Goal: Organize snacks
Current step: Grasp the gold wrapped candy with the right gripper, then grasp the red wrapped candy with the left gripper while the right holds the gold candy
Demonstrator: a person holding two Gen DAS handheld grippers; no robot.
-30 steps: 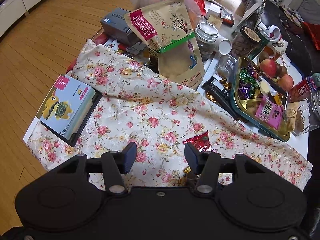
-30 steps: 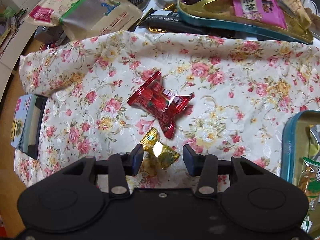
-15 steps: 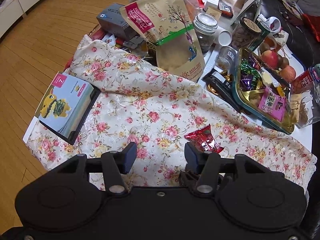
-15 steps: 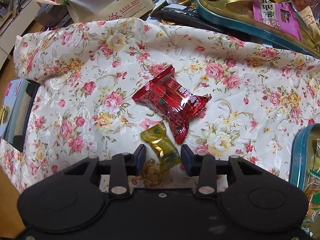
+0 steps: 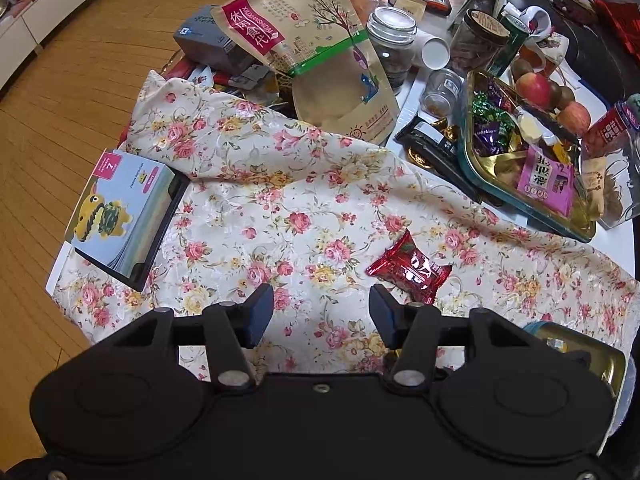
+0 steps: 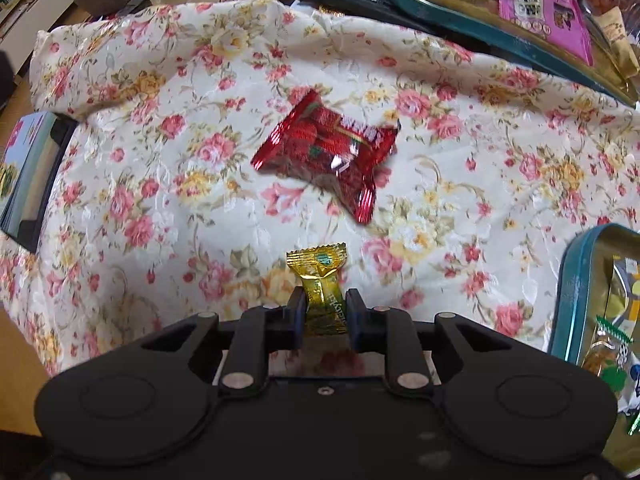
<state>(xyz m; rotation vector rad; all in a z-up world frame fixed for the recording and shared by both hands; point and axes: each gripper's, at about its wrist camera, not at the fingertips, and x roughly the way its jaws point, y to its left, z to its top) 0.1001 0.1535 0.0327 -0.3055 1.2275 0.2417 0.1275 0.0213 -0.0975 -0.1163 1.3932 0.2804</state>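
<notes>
At the bottom centre of my right wrist view, my right gripper [image 6: 323, 310] is clenched on the gold candy [image 6: 322, 292], whose crimped end sticks up beyond the fingertips. Just beyond it the red snack packet [image 6: 328, 152] lies flat on the floral cloth [image 6: 160, 140], apart from the candy, with bare cloth all around it. At the right edge of that frame sits the rim of a teal tin [image 6: 570, 280] with wrapped snacks inside.

In my left wrist view, my left gripper [image 5: 321, 312] is released, its jaws spread wide over bare cloth; the red packet sits just up and right of the right finger. A booklet [image 5: 120, 208] rests at the cloth's left edge, near the desk's edge. In the upper right, the long teal tray [image 5: 520, 204] of sweets borders the cloth's far edge, with a tall paper pouch [image 5: 320, 48] at top centre.
</notes>
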